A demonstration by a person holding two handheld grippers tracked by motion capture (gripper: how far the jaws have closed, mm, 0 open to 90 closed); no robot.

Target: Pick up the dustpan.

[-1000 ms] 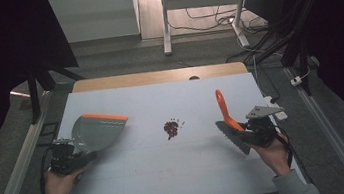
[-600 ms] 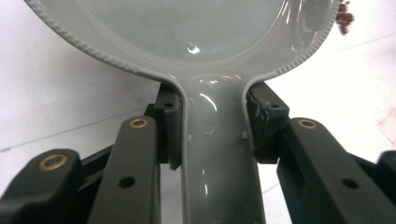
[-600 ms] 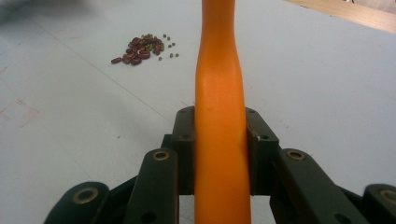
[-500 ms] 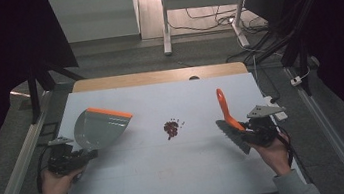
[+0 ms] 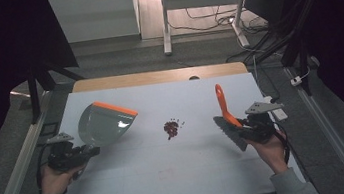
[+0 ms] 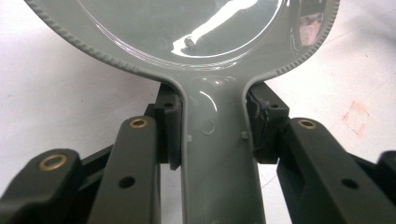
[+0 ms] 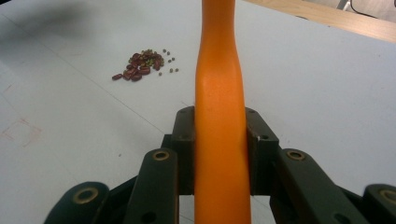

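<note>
A grey dustpan (image 5: 105,126) with an orange front lip is held by its handle (image 6: 219,154) in my left gripper (image 5: 85,151), which is shut on it at the table's left. At the right, my right gripper (image 5: 240,123) is shut on the orange handle (image 7: 219,121) of a brush (image 5: 226,120); its grey bristle head points down toward the person and the handle rises away. A small pile of red-brown beans with a few green ones (image 5: 171,129) (image 7: 140,65) lies on the white table top (image 5: 170,178) between the two tools, apart from both.
A wooden strip (image 5: 157,76) runs along the table's far edge. Metal rails (image 5: 16,173) flank both sides. Beyond the table stand a desk frame with cables (image 5: 210,16) and dark stands. A faint red square mark (image 6: 357,116) is on the table surface.
The dustpan in my left gripper has lifted and tilted a little, its orange lip shifting slightly right. The brush and right hand have kept still.
</note>
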